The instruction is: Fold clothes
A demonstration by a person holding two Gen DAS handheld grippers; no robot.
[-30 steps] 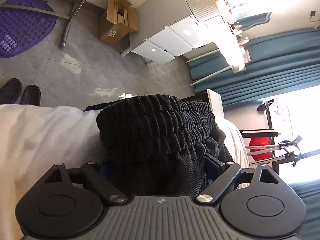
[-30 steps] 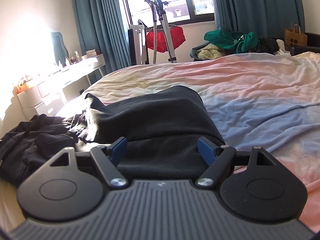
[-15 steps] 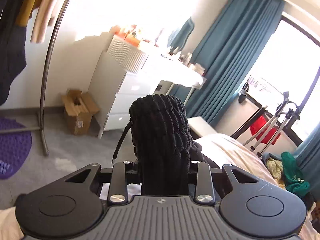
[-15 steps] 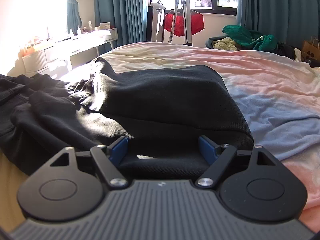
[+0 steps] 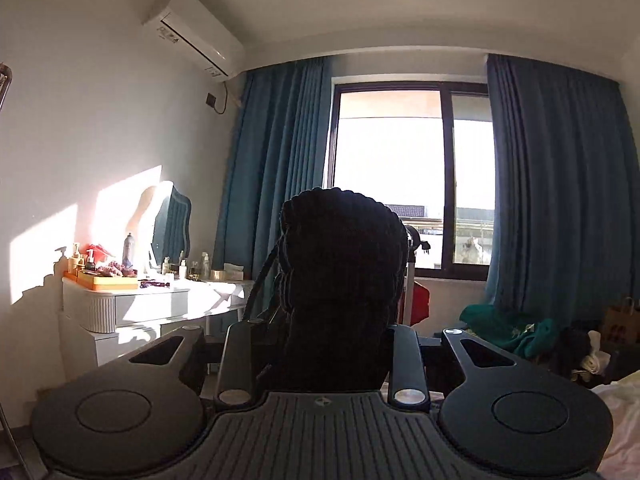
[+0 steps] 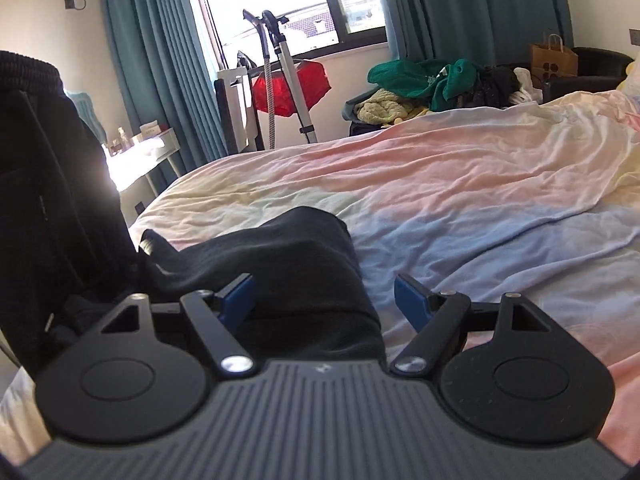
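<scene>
A pair of black trousers is the garment at hand. Its ribbed elastic waistband [image 5: 340, 248] stands up between the fingers of my left gripper [image 5: 324, 332], whose jaws are closing and pinch it; a drawstring hangs down its left side. In the right wrist view the lifted part hangs as a dark sheet [image 6: 52, 168] at the left. The rest of the trousers [image 6: 280, 252] lies on the bed sheet [image 6: 440, 184]. My right gripper [image 6: 324, 296] is open low over that lying part, its left blue pad over the cloth and its right pad over bare sheet.
A white dressing table [image 5: 140, 300] with bottles stands left of the bed. By the window are a garment steamer [image 6: 280, 60] with a red item, a pile of green and yellow clothes [image 6: 424, 80] and a paper bag [image 6: 554, 58]. Teal curtains [image 5: 552, 200] flank the window.
My left gripper shut on the waistband, rolled upright and rose, swinging from the floor to face the window. The trousers now hang at the left of the right wrist view. The right gripper shifted slightly.
</scene>
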